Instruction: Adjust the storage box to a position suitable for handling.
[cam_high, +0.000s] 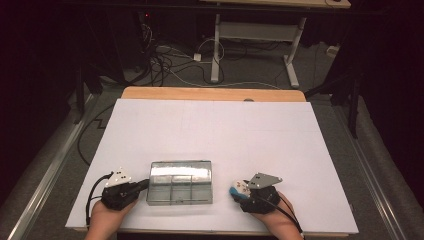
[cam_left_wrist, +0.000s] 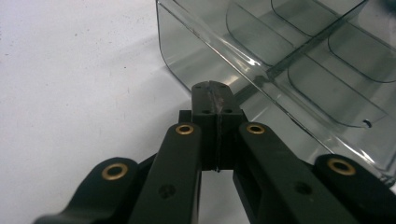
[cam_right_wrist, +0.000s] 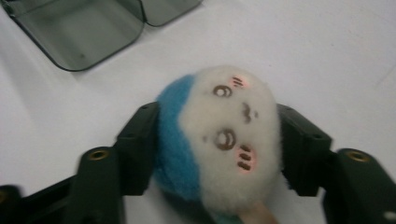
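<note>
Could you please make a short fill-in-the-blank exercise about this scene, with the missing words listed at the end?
1. The plush toy has a white face and a ____ hood.
2. The left gripper has its jaws ____, next to the clear box.
3. The plush toy sits between the jaws of the ____ gripper.
4. The clear box is divided into several ____.

Missing words: blue; shut; right; compartments
</note>
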